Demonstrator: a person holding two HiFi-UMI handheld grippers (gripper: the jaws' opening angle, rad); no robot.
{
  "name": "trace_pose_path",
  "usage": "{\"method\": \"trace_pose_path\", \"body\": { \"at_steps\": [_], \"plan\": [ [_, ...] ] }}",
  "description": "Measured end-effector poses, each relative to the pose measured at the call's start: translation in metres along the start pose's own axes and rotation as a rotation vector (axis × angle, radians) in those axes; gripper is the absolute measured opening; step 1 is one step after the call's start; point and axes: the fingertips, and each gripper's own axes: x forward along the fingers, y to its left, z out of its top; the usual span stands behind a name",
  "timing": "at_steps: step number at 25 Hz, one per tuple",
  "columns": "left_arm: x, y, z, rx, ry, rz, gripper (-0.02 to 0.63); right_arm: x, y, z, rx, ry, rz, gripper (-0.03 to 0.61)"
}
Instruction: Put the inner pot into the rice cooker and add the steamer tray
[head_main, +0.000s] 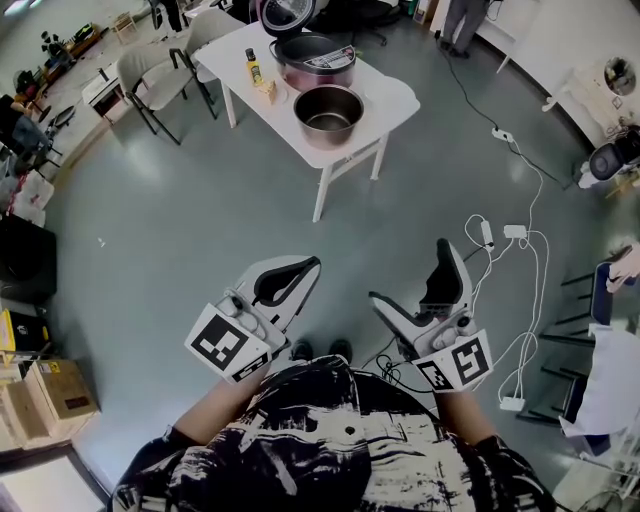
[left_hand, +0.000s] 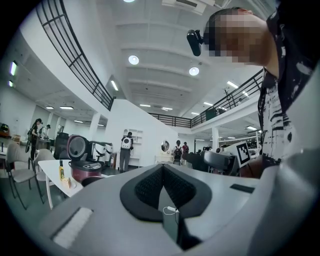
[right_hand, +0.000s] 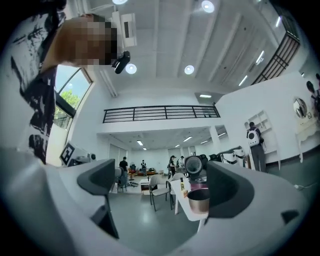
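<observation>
I am standing back from the white table (head_main: 398, 100), which is sitting in the upper middle of the head view, well apart from both of my grippers. The inner pot (head_main: 328, 112) is resting upright on the table's near part, mouth up, just in front of the rice cooker (head_main: 315, 58), whose lid is standing open. Being round, the pot is offering no long axis to line up with, only its rim.

My left gripper (head_main: 312, 262) is hanging at the lower left with its jaws clenched together on nothing. My right gripper (head_main: 412, 275) is hanging at the lower right with its jaws released wide and nothing between them. From both, the pot is lying straight ahead, toward the top of the frame. I am judging neither hand clearly nearer. The left tip is lining up more directly below the pot, but the right one is the one ready to take a rim.

I am not making out the steamer tray anywhere.

A yellow bottle (head_main: 254, 68) is standing at the table's left, its label too small to read. The cooker's front panel is carrying print I cannot read either. My cubes are showing only black-and-white square markers.
</observation>
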Motion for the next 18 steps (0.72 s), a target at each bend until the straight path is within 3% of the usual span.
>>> {"method": "trace_pose_path", "body": {
  "at_steps": [9, 18],
  "plan": [
    [0.018, -0.003, -0.009, -0.016, 0.016, -0.009, 0.005, -0.007, -0.011, -0.014, 0.019, 0.057, 0.012, 0.525],
    [0.088, -0.017, -0.019, -0.015, 0.022, -0.043, 0.005, -0.035, -0.071, -0.016, 0.015, 0.079, -0.011, 0.525]
  ]
}}
